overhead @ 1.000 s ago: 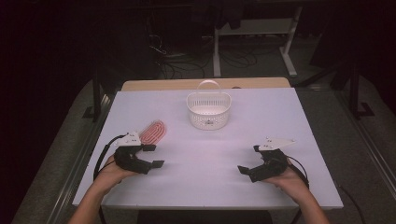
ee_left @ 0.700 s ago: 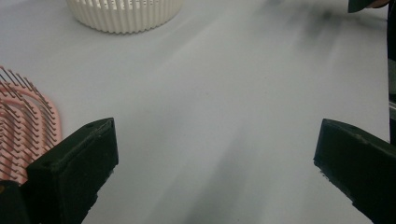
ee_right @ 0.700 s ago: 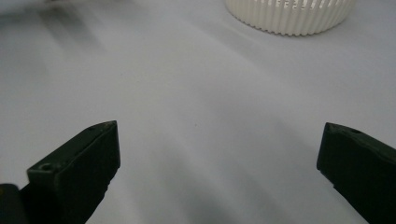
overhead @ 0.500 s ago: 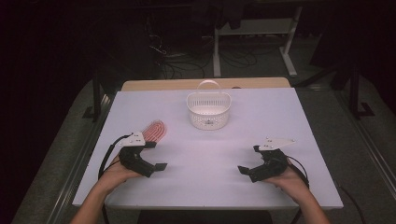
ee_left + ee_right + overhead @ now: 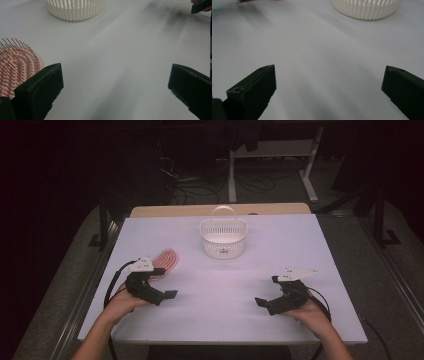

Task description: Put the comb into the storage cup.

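Tools rest low over the white desk (image 5: pixel 220 285), both with jaws spread wide and empty: left tool (image 5: pixel 162 292) just beside a pink bristled hairbrush (image 5: pixel 164 261), right tool (image 5: pixel 267 301) well apart. Farther back stands a white slatted basket (image 5: pixel 223 238).

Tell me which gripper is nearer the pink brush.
Left. The left gripper sits right beside the pink brush, just in front of it on the person's side. The right gripper is far across the table.
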### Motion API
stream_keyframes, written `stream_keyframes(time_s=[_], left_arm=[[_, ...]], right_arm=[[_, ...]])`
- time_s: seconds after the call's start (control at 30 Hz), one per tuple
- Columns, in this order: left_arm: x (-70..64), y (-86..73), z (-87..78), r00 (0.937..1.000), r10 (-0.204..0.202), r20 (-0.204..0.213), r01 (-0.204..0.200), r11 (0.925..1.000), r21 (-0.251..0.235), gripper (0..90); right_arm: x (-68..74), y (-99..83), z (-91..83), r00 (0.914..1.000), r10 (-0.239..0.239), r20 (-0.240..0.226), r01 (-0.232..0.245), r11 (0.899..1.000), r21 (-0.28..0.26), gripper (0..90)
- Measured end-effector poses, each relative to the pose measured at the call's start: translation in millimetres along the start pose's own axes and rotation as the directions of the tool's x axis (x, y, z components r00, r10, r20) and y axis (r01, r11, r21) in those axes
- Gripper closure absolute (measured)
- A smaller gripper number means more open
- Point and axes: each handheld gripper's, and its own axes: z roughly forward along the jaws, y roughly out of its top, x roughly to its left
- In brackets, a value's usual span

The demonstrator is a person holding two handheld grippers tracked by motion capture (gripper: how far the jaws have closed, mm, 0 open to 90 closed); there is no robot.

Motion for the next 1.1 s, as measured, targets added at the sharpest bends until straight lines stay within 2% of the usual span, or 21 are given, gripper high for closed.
stream_keyframes(time_s=[0.07, 0.17, 0.2, 0.3, 0.53, 1.0, 1.1], left_arm=[[2.4, 5.3, -1.6, 0.9999, -0.011, 0.006, 0.011, 0.9999, -0.009, 0.0], [2.6, 9.1, -1.8, 1.0000, -0.004, 0.003, 0.004, 1.0000, -0.007, 0.0], [2.9, 13.2, -2.4, 0.9999, 0.014, -0.007, -0.014, 0.9999, -0.010, 0.0], [3.6, 18.9, -2.8, 0.9995, 0.028, -0.011, -0.029, 0.9996, -0.004, 0.0], [7.8, 30.1, -5.3, 0.9992, 0.036, -0.017, -0.036, 0.9993, -0.002, 0.0], [16.1, 42.6, -4.8, 0.9990, 0.038, -0.026, -0.038, 0.9992, -0.008, 0.0], [17.9, 41.9, -4.0, 0.9981, 0.040, -0.046, -0.041, 0.9990, -0.015, 0.0]], right_arm=[[0.0, 0.0, -0.6, 1.0000, 0.003, 0.000, -0.003, 1.000, -0.001, 0.0], [-0.2, 0.0, -0.9, 1.0000, 0.004, 0.000, -0.004, 1.000, -0.003, 0.0], [-0.4, 0.0, -0.9, 1.0000, 0.004, 0.000, -0.004, 1.000, -0.003, 0.0], [-0.3, -0.1, -0.9, 1.0000, 0.004, 0.000, -0.004, 1.000, -0.003, 0.0], [-0.5, -0.1, -1.0, 1.0000, 0.003, 0.001, -0.003, 1.000, -0.004, 0.0], [-0.7, 0.0, -1.3, 1.0000, 0.005, 0.000, -0.005, 1.000, -0.006, 0.0], [-0.6, -0.1, -1.3, 1.0000, 0.004, 0.000, -0.004, 1.000, -0.005, 0.0]])
